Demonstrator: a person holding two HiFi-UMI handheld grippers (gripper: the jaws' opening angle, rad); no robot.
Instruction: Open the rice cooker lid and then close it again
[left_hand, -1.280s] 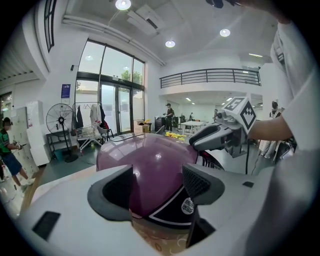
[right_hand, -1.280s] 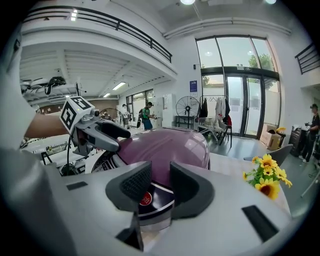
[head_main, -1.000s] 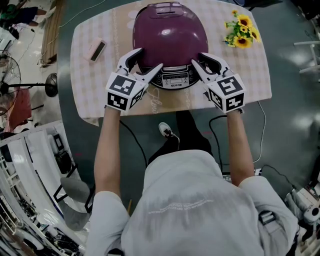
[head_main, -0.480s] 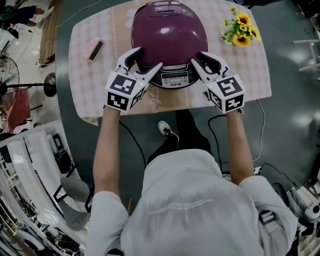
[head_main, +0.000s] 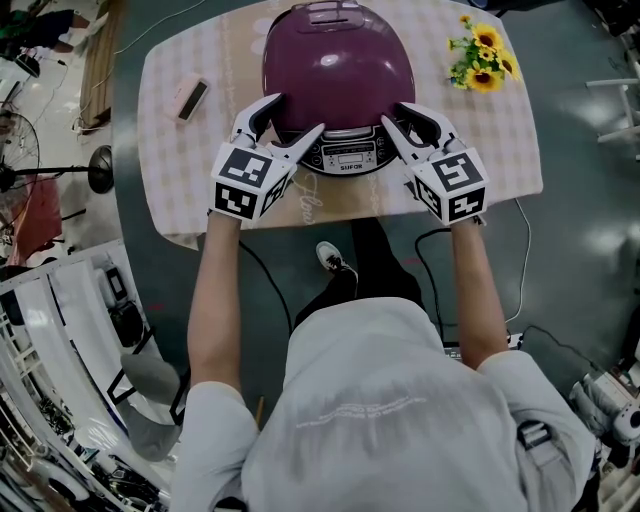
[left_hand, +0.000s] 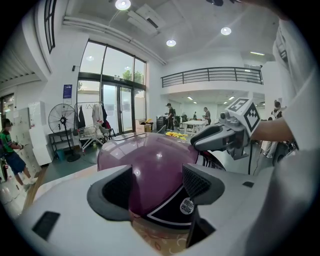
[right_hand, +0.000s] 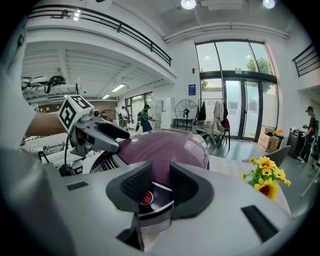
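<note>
The purple rice cooker (head_main: 338, 70) stands on the table with its lid down and its control panel (head_main: 345, 160) facing me. My left gripper (head_main: 292, 118) is at the cooker's front left corner. Its jaws stand wide apart, and in the left gripper view (left_hand: 157, 187) the purple lid (left_hand: 150, 160) shows between them. My right gripper (head_main: 400, 118) is at the front right corner. Its jaws (right_hand: 161, 182) keep a narrow gap with nothing pinched; the cooker's rim (right_hand: 155, 197) lies just beyond. I cannot tell whether either gripper touches the cooker.
The cooker sits on a table with a checked cloth (head_main: 500, 150). Sunflowers (head_main: 482, 62) stand at the back right and a small pink case (head_main: 192, 100) lies at the back left. Cables run across the floor (head_main: 520, 270) below the table's front edge.
</note>
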